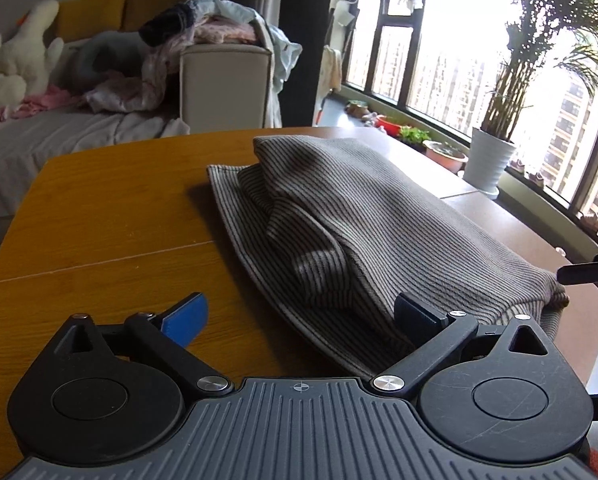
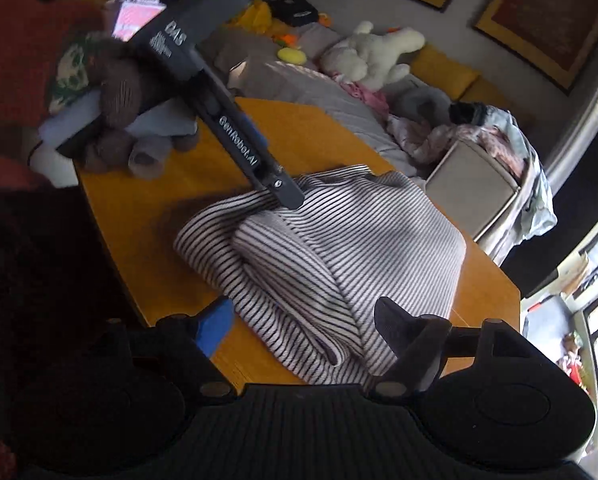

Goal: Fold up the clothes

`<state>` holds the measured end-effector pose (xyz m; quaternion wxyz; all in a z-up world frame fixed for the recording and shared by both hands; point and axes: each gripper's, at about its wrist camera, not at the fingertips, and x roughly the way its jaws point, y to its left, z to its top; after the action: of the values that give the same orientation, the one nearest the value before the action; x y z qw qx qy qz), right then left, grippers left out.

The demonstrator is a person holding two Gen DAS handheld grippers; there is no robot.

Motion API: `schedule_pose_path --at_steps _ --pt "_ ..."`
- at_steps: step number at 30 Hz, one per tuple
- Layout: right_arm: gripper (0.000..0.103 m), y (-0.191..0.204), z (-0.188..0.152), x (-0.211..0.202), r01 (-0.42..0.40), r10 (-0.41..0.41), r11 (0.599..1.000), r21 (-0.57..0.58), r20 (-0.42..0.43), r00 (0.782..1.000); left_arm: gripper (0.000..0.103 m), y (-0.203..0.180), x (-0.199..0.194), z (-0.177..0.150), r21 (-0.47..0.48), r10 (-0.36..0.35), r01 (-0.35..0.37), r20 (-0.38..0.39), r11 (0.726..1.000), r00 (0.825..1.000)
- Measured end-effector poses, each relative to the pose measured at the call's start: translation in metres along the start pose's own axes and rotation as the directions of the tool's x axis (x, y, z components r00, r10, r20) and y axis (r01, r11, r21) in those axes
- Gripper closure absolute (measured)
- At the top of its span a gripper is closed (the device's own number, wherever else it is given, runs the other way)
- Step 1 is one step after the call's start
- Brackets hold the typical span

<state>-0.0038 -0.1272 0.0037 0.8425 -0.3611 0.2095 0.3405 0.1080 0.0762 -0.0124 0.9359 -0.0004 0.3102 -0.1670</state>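
Folded grey striped knit garment (image 1: 379, 216) on orange wooden surface (image 1: 111, 216), left gripper (image 1: 299, 316) spread wide, empty, right gripper (image 2: 303, 328) spread, gripping nothing

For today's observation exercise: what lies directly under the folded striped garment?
The striped garment rests on the wooden table, whose orange-brown top shows around it. Whatever is beneath the cloth itself, or tucked inside its folds, is covered.

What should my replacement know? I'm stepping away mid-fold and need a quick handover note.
Left hand-held gripper: open, holding nothing, at the near edge of the striped garment.
Right hand-held gripper: open, holding nothing, above the garment's opposite edge.
Garment: on the wooden table, folded over into a bundle, upper layers loose and bunched.
Done: first folds.
Left: probably flatten and tidy the bundle.
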Motion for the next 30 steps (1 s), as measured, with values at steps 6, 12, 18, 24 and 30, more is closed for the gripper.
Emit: schedule_pose_path --at_steps 6,12,18,24,30 --pt "0.052 -0.03 0.008 0.023 -0.081 0.09 0.957 0.278 -0.017 0.996 0.0 -0.015 -0.027 -0.004 0.134 -0.047 0.044 0.022 0.99 0.999" --pt "0.056 -0.103 -0.018 0.032 -0.246 0.272 0.628 0.738 0.088 0.958 0.0 -0.026 -0.041 -0.009 0.237 -0.124 0.11 0.044 0.965 0.991" --pt "0.056 -0.114 -0.026 0.037 -0.261 0.293 0.549 0.794 0.11 0.95 0.0 -0.044 -0.037 -0.022 0.349 -0.231 0.216 0.001 0.912 0.973" --pt "0.056 -0.108 -0.022 0.038 -0.254 0.271 0.602 0.757 0.106 0.957 0.0 -0.066 -0.024 -0.027 0.443 -0.106 0.1 -0.011 0.891 0.994" --pt "0.038 -0.065 -0.005 0.007 -0.105 0.086 0.865 0.491 0.062 0.994 0.0 -0.053 -0.002 -0.009 0.324 0.003 0.001 -0.012 0.946 1.0"
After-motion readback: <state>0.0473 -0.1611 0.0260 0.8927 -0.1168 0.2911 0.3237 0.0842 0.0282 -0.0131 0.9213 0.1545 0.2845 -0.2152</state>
